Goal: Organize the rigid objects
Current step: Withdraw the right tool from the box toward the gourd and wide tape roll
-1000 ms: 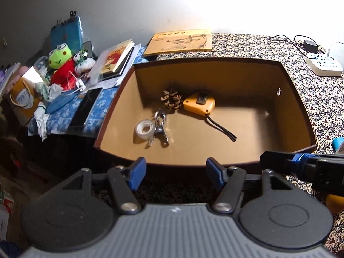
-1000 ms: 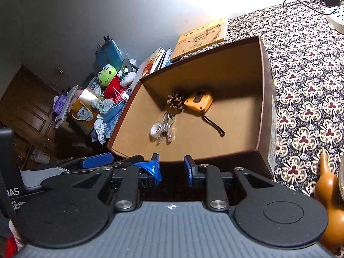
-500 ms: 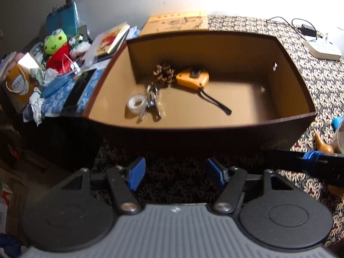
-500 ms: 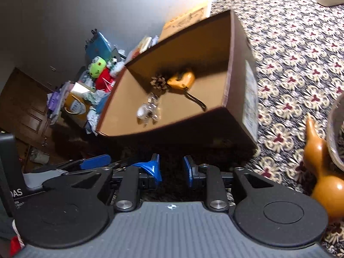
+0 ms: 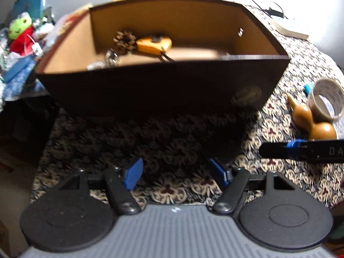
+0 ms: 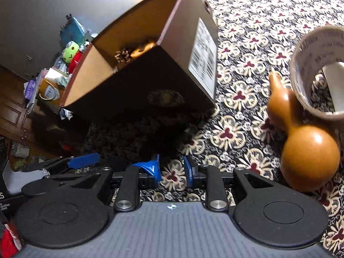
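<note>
Worktop [image 5: 176, 191] under dark floral cloth; grey wall behind. Far left: frog plush [image 5: 20, 24] amid clutter. Centre: brown box [image 5: 150, 90] holding pinecone [image 5: 124, 38] and orange tape measure [image 5: 154, 43]. Right: gourd [image 6: 305, 150] touching tape roll [image 6: 318, 64]. Left claw [image 5: 176, 174] wide apart, empty; right claw [image 6: 172, 169] narrowly parted, empty.

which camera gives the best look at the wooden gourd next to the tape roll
The right wrist view. The gourd fills the near right, both bulbs and neck sharp, its upper bulb against the tape roll. The left wrist view shows it small at the right edge, its lower bulb partly behind the right gripper.
</note>
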